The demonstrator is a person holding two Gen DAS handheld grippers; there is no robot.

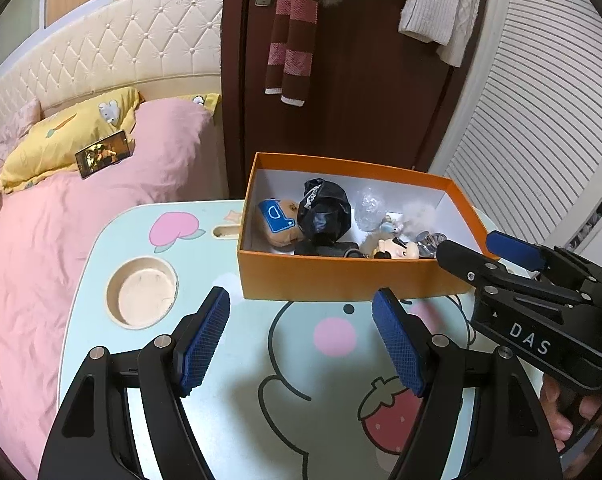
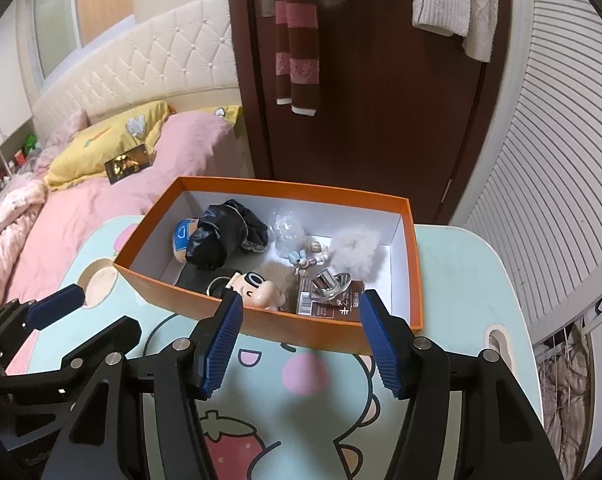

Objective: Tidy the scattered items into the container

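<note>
Sitting on the far half of the cartoon-printed table [image 2: 453,264], pushed back toward the brown door [image 2: 381,80]: the orange box [image 2: 309,330], open-topped and already filling up. Lying inside from left to right: a small plush head with a blue patch [image 1: 277,220], a crumpled black bag [image 2: 221,236] leaning over it, a clear crinkled wrapper [image 2: 287,226], a string of pale beads [image 2: 307,258], a grey fluffy pompom [image 2: 359,256], a little cartoon figure [image 2: 257,286] on a ring, a shiny metal piece [image 2: 333,284] resting on a brown printed card [image 2: 325,306], and something flat and black underneath that is hard to name. Looking close to done, judging from this: showing no loose items on the visible tabletop in either view, only the printed bear and strawberry, a round cup recess [image 1: 141,292] and a slot. Possibly hiding something under the grippers or off the near edge, so cannot be sure. Hovering just short of the box's near wall, the right gripper [image 2: 301,344], blue pads spread wide apart and gripping nothing. Hanging beside it over the table front, the left gripper [image 1: 305,340], likewise gaping wide and carrying nothing. Lying well apart on the pink bed [image 1: 101,220], a phone [image 1: 103,154] against the yellow pillow [image 1: 61,140], probably not counting as part of the tidy.
</note>
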